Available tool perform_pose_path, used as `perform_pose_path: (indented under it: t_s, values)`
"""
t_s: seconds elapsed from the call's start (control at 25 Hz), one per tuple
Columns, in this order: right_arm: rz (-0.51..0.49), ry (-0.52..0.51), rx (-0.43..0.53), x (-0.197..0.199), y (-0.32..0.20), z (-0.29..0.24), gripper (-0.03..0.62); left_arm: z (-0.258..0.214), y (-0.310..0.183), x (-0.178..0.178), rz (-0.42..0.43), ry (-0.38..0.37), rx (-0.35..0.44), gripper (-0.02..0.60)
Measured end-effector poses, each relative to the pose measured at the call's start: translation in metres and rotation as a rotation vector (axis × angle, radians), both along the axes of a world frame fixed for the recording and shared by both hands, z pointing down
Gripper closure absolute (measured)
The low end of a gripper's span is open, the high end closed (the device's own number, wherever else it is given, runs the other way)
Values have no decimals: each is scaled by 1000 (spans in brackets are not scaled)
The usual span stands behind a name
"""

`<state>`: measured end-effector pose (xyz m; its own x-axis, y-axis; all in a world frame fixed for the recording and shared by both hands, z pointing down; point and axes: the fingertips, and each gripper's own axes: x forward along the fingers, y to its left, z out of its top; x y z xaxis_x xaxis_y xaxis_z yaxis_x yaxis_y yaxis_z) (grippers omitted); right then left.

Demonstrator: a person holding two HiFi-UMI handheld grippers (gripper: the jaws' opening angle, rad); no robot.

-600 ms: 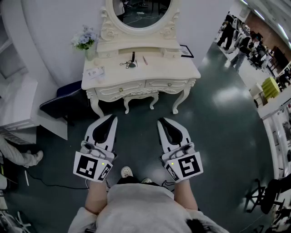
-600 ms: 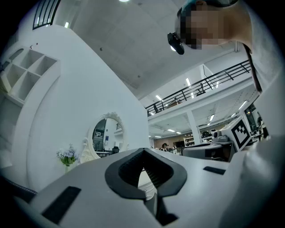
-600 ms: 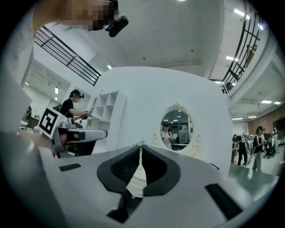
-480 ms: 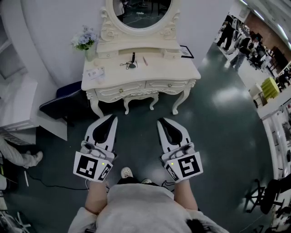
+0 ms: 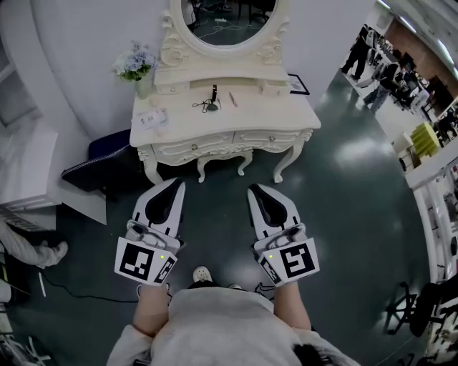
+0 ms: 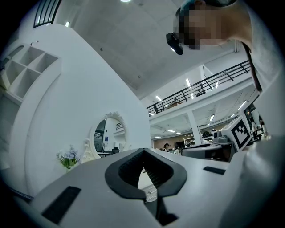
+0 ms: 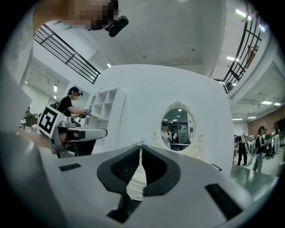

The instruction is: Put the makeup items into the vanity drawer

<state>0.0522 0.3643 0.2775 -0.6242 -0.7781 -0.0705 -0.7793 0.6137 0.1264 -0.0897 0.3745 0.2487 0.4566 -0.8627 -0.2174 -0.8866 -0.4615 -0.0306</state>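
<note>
Open room: a broad run of glossy dark-green floor (image 5: pixel 343 214) lies between the grippers and the vanity (image 5: pixel 257 114) at 12 o'clock, and it widens out toward 3 o'clock.
Edges: the vanity's front edge is scalloped, with curved legs under it. A dark cushion (image 5: pixel 96 166) sits low against its 9 o'clock side, and white shelving (image 5: pixel 25 164) stands beyond that.
Left gripper (image 5: pixel 175 186): at 7 o'clock in the head view, well apart from the vanity. Tips are pressed together with only a sliver of light in the hollow behind them, and nothing is gripped.
Right gripper (image 5: pixel 254 189): at 5 o'clock, side by side with the left and aimed at the vanity. Jaws are closed tip to tip and carry nothing.
Makeup items: all on the tabletop, near the foot of the oval mirror (image 5: pixel 229 18). There is a black upright item (image 5: pixel 213 91), a black looped tool (image 5: pixel 202 106) just at its 7 o'clock, and a slim pinkish pencil (image 5: pixel 232 99) at its 3 o'clock. They are too small to name further.
Pencil axis: lying flat, long axis running roughly 11 to 5 o'clock.
Drawers: left drawer (image 5: pixel 193 146) and right drawer (image 5: pixel 268 137) are both closed, each with a small knob.
Materials: cream carved wood on the vanity and ribbed dark pads inside the white gripper jaws.
Other tabletop things: flowers (image 5: pixel 134 61) at the 10 o'clock corner, a card (image 5: pixel 153 118) near the 9 o'clock edge, and a picture frame (image 5: pixel 298 84) at the 2 o'clock corner.
</note>
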Motion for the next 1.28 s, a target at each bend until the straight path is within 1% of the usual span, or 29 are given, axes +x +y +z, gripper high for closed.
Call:
perform_pose_path:
  t_s: [0.24,0.44,0.68,0.92,1.28]
  values:
    - [4,-62,2,-13,-16,0,562,1,-17,-19,9,5,9,568]
    - [28,-57,-4,-18,-23,5,562,6,-28,-29,23,18,5,568]
    - [42,-56,-21,-19,-39,10,562,10,-46,-31,38,23,6,568]
    - [27,-55,-20,-19,-73,11,562,11,-76,-29,33,27,2,568]
    - [-15,-53,-24,-12,-147,8,562,3,-142,-19,-4,20,15,568]
